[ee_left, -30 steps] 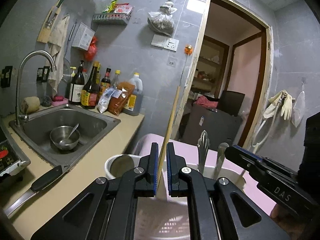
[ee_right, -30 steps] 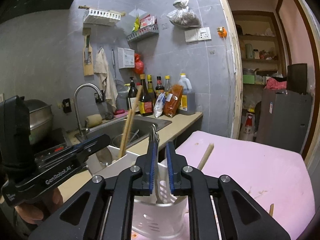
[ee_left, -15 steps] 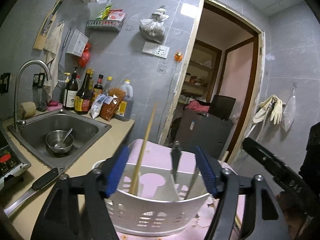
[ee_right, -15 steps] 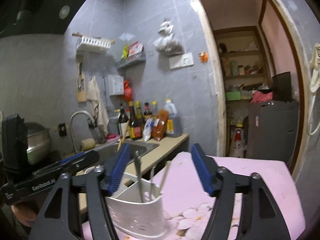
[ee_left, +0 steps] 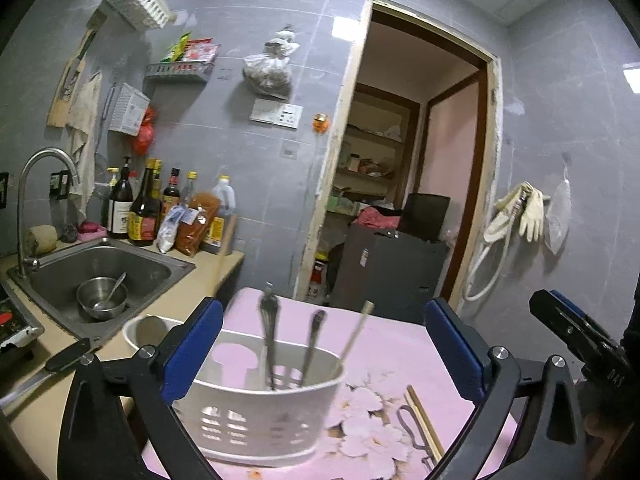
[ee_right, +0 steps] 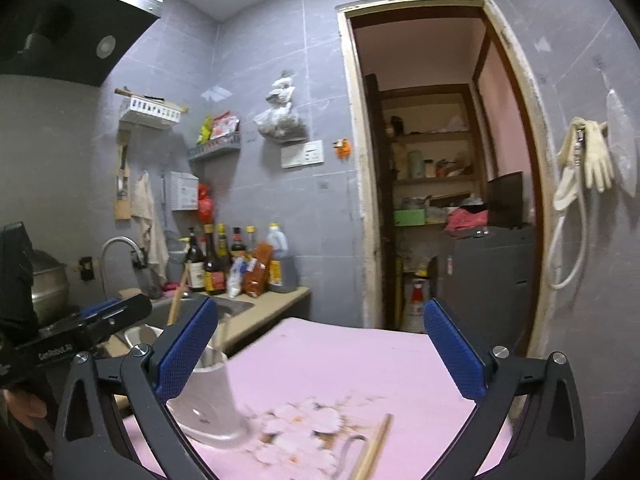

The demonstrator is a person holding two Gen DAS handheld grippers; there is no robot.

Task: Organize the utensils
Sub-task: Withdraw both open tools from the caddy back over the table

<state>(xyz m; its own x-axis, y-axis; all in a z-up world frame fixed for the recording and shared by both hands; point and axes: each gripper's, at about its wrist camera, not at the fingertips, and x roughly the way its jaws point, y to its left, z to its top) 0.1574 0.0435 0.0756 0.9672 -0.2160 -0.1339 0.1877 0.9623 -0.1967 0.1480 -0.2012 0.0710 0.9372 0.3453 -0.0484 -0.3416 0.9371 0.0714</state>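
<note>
Both grippers are spread wide and hold nothing. Between the left gripper's (ee_left: 320,352) fingers stands a white slotted holder (ee_left: 260,412) on the pink cloth (ee_left: 384,344), with two metal utensils (ee_left: 269,332) and a chopstick (ee_left: 356,334) upright inside. Beyond the right gripper's (ee_right: 320,356) left finger the same holder appears blurred; loose chopsticks (ee_right: 374,450) lie between its fingers.

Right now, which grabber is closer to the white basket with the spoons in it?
Left. The left gripper hangs open right over the white basket, which sits between its fingers. The right gripper, open too, is off to the basket's right, above the pink table.
</note>
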